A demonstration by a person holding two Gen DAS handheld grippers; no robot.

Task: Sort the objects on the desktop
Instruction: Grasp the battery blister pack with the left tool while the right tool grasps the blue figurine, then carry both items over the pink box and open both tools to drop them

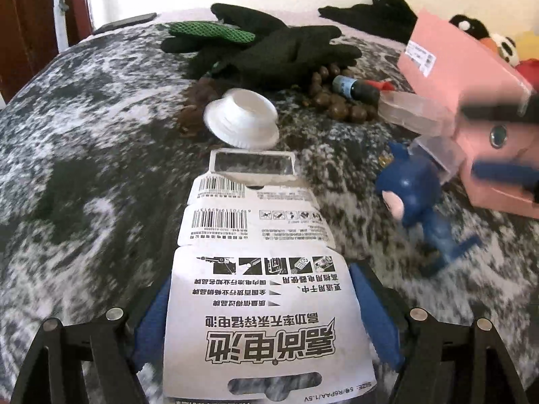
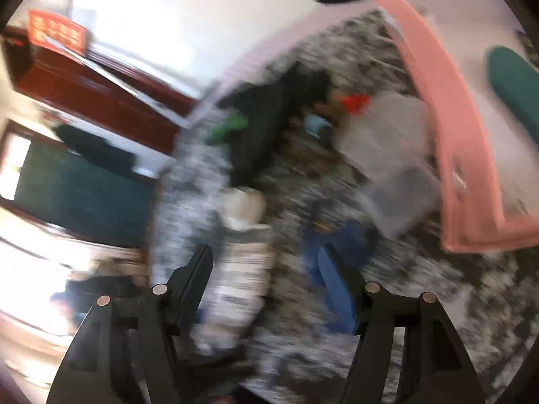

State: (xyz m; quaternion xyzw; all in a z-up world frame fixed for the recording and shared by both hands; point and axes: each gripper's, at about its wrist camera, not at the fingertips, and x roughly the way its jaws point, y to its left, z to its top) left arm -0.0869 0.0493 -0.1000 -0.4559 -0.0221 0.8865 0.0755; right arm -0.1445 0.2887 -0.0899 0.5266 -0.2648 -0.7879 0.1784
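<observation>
Currently the left gripper [image 1: 266,306] is clamped on the battery card [image 1: 259,269] above the desk's [image 1: 84,168] near edge, the right gripper [image 2: 266,262] stands apart and empty; next, carry it to the pink box [image 1: 471,77].

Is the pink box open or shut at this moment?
Open. In the right wrist view the pink box shows its raised rim and pale interior, with something teal inside. The left wrist view shows only its outer side.
</observation>
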